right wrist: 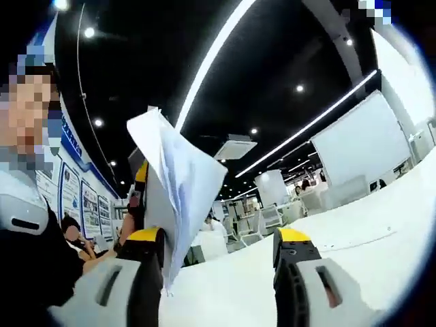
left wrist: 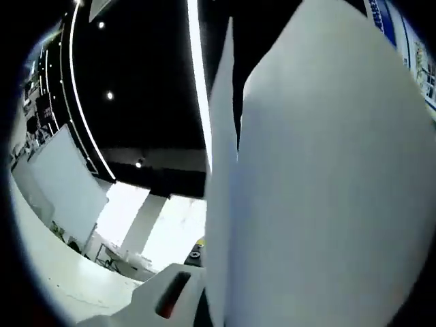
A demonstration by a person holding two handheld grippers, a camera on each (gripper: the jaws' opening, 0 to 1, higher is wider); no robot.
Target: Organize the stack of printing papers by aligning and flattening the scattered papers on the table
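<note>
A sheaf of white printing papers (left wrist: 327, 177) stands upright, close to the lens, in the left gripper view. It rises from my left gripper (left wrist: 218, 296), which is shut on it. One white jaw shows at the bottom left; the other is hidden behind the sheets. In the right gripper view the same papers (right wrist: 180, 184) hang in the air, fanned at the top. The left gripper (right wrist: 138, 194), with its yellow tip, clamps them from the left. My right gripper (right wrist: 219, 238) is open with its jaws wide apart. The papers' lower edge hangs just by its left jaw.
Both cameras tilt up toward a dark ceiling with light strips. The white table (right wrist: 238, 293) runs off below the right gripper. A person in dark clothes (right wrist: 27, 272) stands close on the left. White partition boards (right wrist: 354, 143) and desks stand far off.
</note>
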